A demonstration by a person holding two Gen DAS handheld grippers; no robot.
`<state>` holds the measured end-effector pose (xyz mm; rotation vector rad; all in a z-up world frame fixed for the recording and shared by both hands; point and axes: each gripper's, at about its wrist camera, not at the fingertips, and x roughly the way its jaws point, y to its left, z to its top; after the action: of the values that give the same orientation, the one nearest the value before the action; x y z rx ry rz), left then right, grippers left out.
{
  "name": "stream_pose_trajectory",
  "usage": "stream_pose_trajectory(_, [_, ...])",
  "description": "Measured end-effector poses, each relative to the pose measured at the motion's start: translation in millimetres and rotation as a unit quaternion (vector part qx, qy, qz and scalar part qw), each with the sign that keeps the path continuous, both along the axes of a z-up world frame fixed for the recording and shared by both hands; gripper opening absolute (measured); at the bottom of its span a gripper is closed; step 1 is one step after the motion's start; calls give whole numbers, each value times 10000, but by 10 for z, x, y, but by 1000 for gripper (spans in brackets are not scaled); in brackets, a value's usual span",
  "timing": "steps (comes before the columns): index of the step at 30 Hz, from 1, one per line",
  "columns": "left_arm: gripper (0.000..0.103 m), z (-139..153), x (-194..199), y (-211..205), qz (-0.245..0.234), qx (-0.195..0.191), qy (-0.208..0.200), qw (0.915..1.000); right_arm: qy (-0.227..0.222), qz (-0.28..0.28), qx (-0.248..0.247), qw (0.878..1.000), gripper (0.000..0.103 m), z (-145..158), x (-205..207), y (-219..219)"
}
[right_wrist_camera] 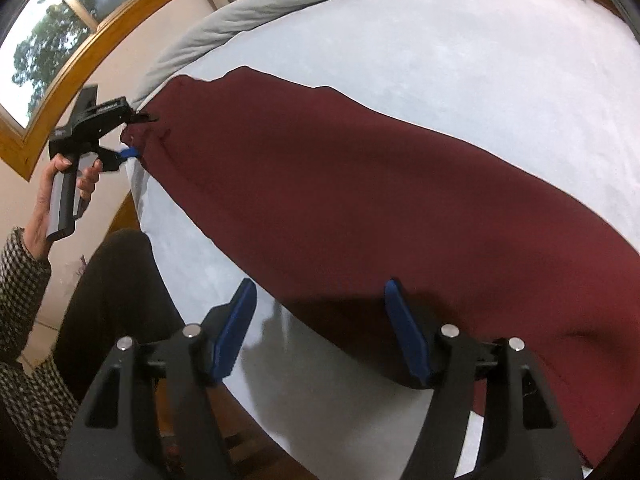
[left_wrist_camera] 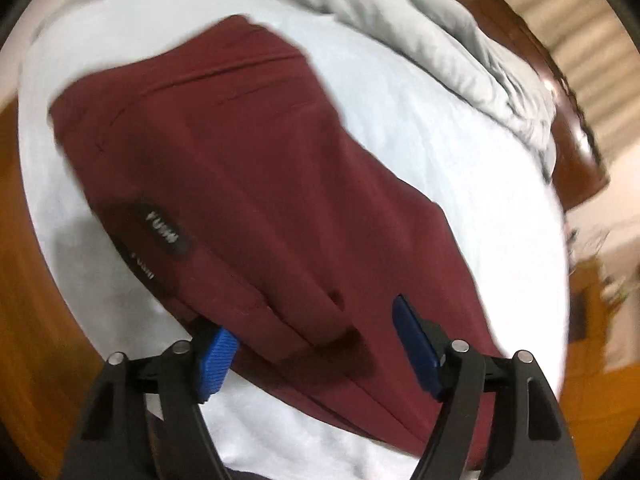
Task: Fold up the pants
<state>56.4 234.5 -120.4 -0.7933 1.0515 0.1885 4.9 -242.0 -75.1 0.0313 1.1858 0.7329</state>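
A: Where are the pants?

B: The dark red pants (right_wrist_camera: 360, 200) lie spread flat across a pale blue bed sheet (right_wrist_camera: 440, 60), with a grey duvet (right_wrist_camera: 240, 12) bunched along the far edge.

A: And the tongs?

B: The left gripper (left_wrist_camera: 316, 344) stands wide open over the waistband end, gripping nothing. The right gripper (right_wrist_camera: 324, 320) is also wide open at the near edge of the pants, fabric under one pad, nothing pinched. A hand (right_wrist_camera: 64, 184) holds the left one.
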Motion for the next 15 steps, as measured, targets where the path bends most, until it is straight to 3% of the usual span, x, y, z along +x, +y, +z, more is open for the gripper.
stream_pose_trajectory(2, [69, -74, 27, 114, 181, -359, -46, 9992, 62, -69, 89, 9999, 67, -5, 22, -28])
stream_pose_trajectory(3, [56, -88, 50, 102, 177, -338, 19, 9993, 110, -115, 143, 9998, 67, -14, 29, -38])
stream_pose_trajectory(5, [48, -112, 59, 41, 48, -48, 178, 9998, 179, -172, 170, 9995, 67, -35, 41, -56])
stream_pose_trajectory(10, [43, 155, -105, 43, -259, 389, 83, 9989, 309, -374, 334, 9983, 70, 1, 76, -144])
stream_pose_trajectory(15, [32, 243, -9, 100, -219, 236, -31, 9995, 464, -726, 660, 9941, 71, 35, 75, -316])
